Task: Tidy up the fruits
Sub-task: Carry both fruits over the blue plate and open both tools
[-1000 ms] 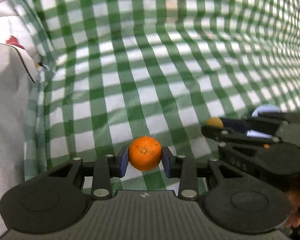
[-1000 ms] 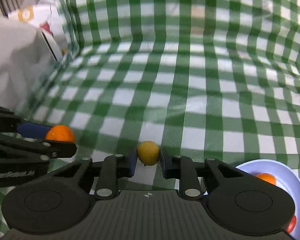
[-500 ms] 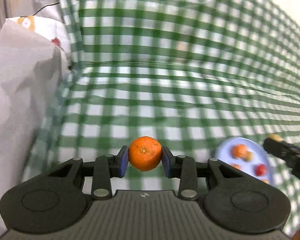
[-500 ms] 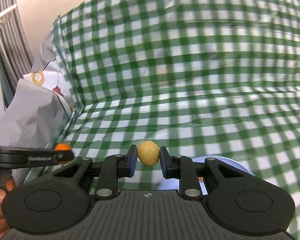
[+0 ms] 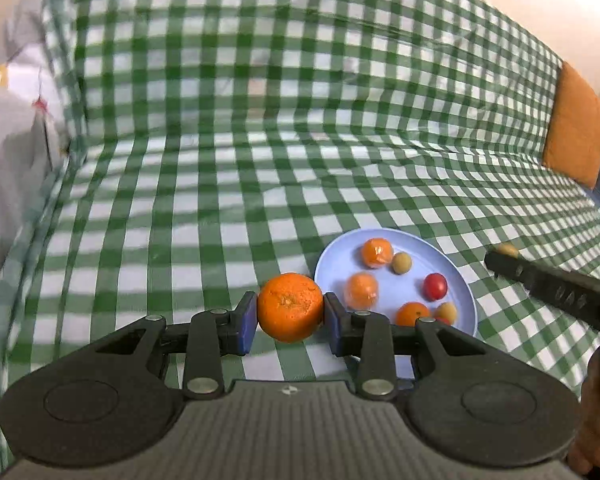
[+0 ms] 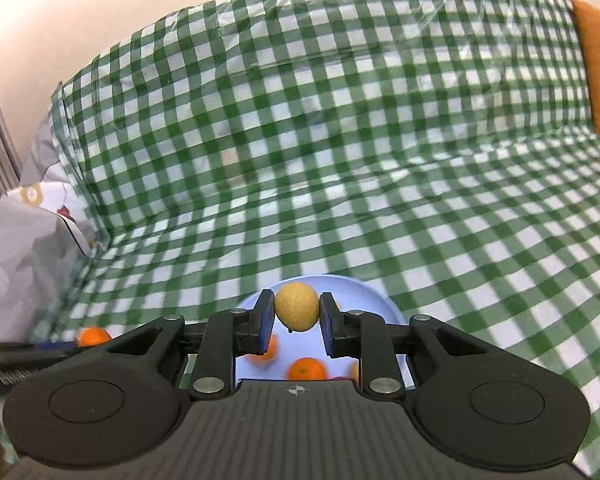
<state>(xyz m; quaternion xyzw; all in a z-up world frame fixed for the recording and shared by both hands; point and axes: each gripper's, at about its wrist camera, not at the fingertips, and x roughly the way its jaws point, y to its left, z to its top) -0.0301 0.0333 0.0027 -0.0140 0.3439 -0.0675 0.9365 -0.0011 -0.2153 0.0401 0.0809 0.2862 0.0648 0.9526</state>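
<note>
2 fruits carried toward the blue plate [image 5: 466,292].
Left gripper [image 5: 290,322] fingers clamp a mandarin [image 5: 290,306] beside the rim; right gripper [image 6: 296,322] fingers pinch a small yellow fruit [image 6: 297,306] above it. Both probably light, round, soft-skinned: hold across the widest part.

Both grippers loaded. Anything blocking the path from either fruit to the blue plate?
Nothing visible does. The left gripper holds an orange just left of the blue plate; only bare checked cloth lies between. The right gripper holds a yellow fruit already over the plate. Fruit lies on the plate, with open spots between.
</note>
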